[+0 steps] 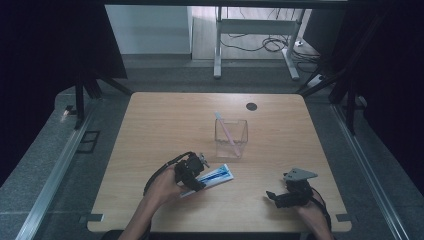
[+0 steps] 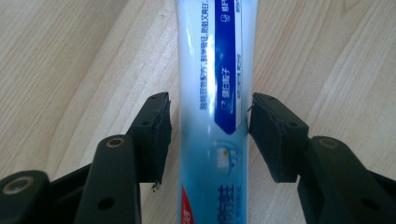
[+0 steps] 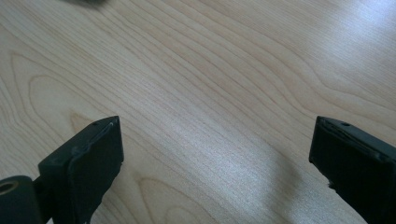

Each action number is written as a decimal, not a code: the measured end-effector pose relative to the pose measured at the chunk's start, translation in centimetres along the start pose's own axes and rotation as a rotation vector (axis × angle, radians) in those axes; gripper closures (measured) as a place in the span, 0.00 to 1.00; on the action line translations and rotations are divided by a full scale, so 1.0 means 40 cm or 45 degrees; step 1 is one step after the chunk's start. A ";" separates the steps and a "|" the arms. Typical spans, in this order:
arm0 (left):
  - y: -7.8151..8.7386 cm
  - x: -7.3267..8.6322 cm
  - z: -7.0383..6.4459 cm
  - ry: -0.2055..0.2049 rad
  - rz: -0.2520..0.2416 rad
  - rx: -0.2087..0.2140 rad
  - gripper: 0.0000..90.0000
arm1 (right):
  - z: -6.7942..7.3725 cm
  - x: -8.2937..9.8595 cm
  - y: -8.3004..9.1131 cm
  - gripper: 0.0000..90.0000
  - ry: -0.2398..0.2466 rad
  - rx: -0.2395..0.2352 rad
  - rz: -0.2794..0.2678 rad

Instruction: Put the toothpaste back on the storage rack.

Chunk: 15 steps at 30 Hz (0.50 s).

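My left gripper (image 2: 210, 135) straddles the toothpaste tube (image 2: 212, 93), jaws spread; the clear holder (image 1: 231, 138) (pink toothbrush (image 1: 226, 131) inside) stands beyond; right gripper (image 3: 215, 158) gapes.

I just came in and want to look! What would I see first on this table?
First, the blue-and-white toothpaste tube lying flat on the wooden table, with the left gripper straddling it, a thin gap showing at each pad. Behind it, mid-table, stands a clear cup holding a leaning pink toothbrush. The right gripper sits wide open over bare wood.
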State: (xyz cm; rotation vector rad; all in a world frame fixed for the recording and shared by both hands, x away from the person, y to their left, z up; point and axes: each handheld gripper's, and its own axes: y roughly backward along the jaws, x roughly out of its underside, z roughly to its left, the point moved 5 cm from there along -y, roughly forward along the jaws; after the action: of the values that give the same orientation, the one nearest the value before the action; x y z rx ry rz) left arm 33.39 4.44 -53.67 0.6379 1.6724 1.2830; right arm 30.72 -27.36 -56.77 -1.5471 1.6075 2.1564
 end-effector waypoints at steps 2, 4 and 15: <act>-0.008 -0.007 0.000 -0.006 0.016 0.005 0.52 | 0.000 0.000 0.000 0.03 0.000 0.000 0.001; -0.015 -0.014 -0.001 -0.009 0.031 0.007 0.52 | 0.001 0.000 -0.001 0.03 0.002 0.000 0.003; -0.050 -0.050 -0.002 -0.044 0.066 0.011 0.50 | 0.001 0.000 -0.001 0.03 0.004 -0.002 0.003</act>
State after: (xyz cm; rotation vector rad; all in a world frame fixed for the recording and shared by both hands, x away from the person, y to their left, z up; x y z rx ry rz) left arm 34.46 2.09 -54.83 0.7087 1.6433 1.2951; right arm 30.69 -27.32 -56.79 -1.5509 1.6098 2.1577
